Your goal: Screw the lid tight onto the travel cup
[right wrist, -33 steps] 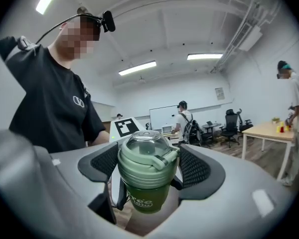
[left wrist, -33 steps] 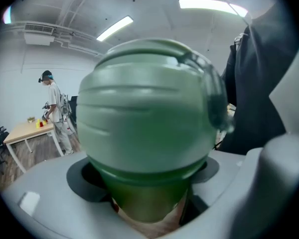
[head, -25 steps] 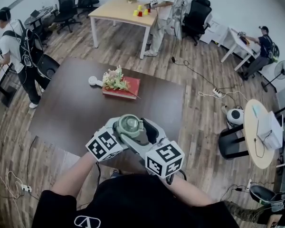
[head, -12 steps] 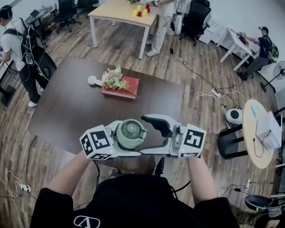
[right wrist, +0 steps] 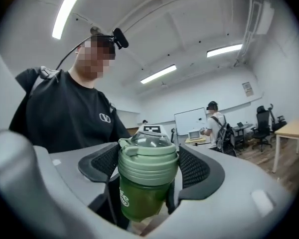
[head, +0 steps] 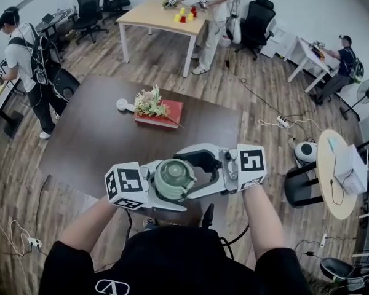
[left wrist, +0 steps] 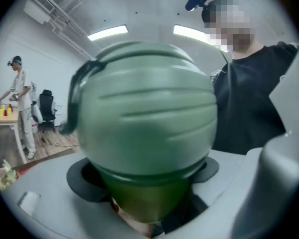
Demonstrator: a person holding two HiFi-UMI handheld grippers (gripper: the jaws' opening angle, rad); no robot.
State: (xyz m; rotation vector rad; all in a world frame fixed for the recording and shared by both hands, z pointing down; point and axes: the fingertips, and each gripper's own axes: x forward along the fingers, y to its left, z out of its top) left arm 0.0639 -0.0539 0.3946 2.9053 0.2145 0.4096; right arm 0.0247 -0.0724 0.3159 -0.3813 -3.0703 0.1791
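Left tongs [left wrist: 147, 177]: clamped on the cup [left wrist: 149, 203], just under the lid [left wrist: 144, 113]. Hold it steady.
Right tongs [right wrist: 147, 167]: just closing, pinching the lid. Twist flat until it stops.

Open office: wood-plank floor [head: 258, 97], white walls [head: 307, 2]. Centre, dark brown table [head: 92, 146] with red book [head: 166, 117], flower bunch [head: 149, 101] on top of it, white round object [head: 122, 104] just beside. Behind, light wooden table [head: 150, 14] with yellow and red cups [head: 183, 14], standing person [head: 214, 8] at it. Black office chairs [head: 89, 8] to either side. Backpack wearer [head: 27, 57] at far left. White desk [head: 304, 51] at right, standing fan [head: 365, 91] near it. Round pale table [head: 329, 186] by right edge. Power strip [head: 281, 121] on floor. Overhead, strip lights [right wrist: 224, 50]; whiteboard [right wrist: 191, 121] against far wall.
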